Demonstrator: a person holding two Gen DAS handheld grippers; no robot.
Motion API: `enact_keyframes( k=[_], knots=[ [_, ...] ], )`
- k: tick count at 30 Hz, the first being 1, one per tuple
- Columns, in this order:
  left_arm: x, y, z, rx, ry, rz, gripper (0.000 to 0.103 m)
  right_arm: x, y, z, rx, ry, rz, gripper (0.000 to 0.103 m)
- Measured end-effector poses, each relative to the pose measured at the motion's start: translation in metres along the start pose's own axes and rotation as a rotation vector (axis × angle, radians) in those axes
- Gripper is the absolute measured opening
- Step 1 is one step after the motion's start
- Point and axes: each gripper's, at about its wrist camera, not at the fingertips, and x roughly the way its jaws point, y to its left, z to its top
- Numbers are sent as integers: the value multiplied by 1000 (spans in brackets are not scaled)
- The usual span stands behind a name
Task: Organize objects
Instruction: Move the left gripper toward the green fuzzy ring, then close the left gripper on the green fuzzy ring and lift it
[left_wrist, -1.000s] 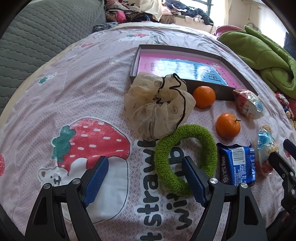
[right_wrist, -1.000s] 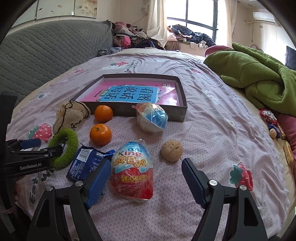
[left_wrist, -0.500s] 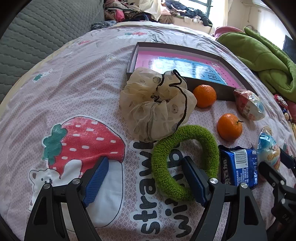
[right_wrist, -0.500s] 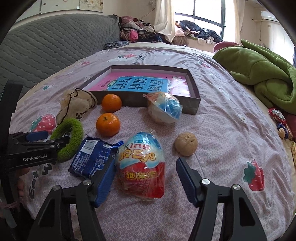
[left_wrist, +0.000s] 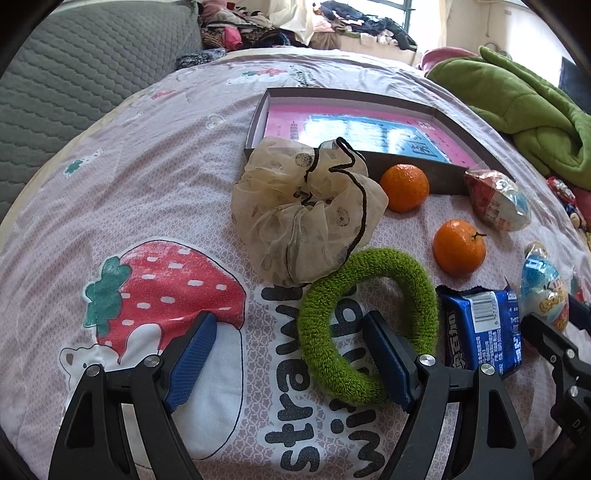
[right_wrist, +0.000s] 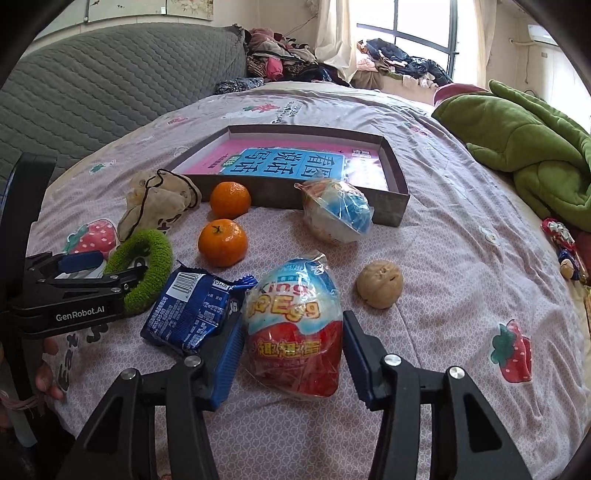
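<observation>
A red and blue wrapped Kinder egg (right_wrist: 295, 325) lies on the bed between the jaws of my right gripper (right_wrist: 292, 328). The jaws are closing, and both blue pads touch the wrapper's sides. My left gripper (left_wrist: 288, 325) stands open and low over the bedspread. Its right finger (left_wrist: 384, 354) sits inside the green fuzzy hair ring (left_wrist: 369, 317), and its left finger rests over the strawberry print. A beige scrunchie (left_wrist: 306, 210), two oranges (left_wrist: 404, 186) (left_wrist: 459, 246), a blue snack packet (left_wrist: 484, 332) and a second wrapped egg (right_wrist: 338, 212) lie in front of the shallow box (right_wrist: 391, 206).
A walnut-like ball (right_wrist: 380, 282) lies right of the held egg. The box holds a pink and blue book (right_wrist: 284, 166). A green blanket (right_wrist: 524, 147) is heaped at the right, small toys (right_wrist: 561, 240) near the bed's right edge, a grey quilted headboard (right_wrist: 110, 92) at the left.
My right gripper's jaws have come in from wide apart to the sides of the Kinder egg. The left gripper has stayed where it was, open.
</observation>
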Motion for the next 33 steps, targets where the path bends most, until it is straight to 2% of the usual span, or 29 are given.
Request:
enact_keyframes(
  k=[4,6,11,15,16,21,28,33],
  knots=[
    [-2,-1,-1,0,-2,6,82,-1,-2,1,16,-1,9,52],
    [-3,-1,0,0,-2,-3,77,-1,-3,1,23,0,11,52],
    [-8,-1,0,2,-5,-45,51,-2,-6,2,35,-3,19,52],
    [-12,-3,0,9,-12,-75,22,-4,-7,3,43,-12,28,52],
    [-12,-2,0,7,-12,-84,18,-4,-7,3,43,-15,28,52],
    [-14,1,-1,-10,-13,-124,13,-6,-7,3,49,-19,29,52],
    [-18,2,-2,-22,-9,-166,12,-8,-7,3,56,-29,30,52],
    [-28,3,-4,-25,-25,-159,12,-11,-8,4,54,-34,31,52]
  ],
)
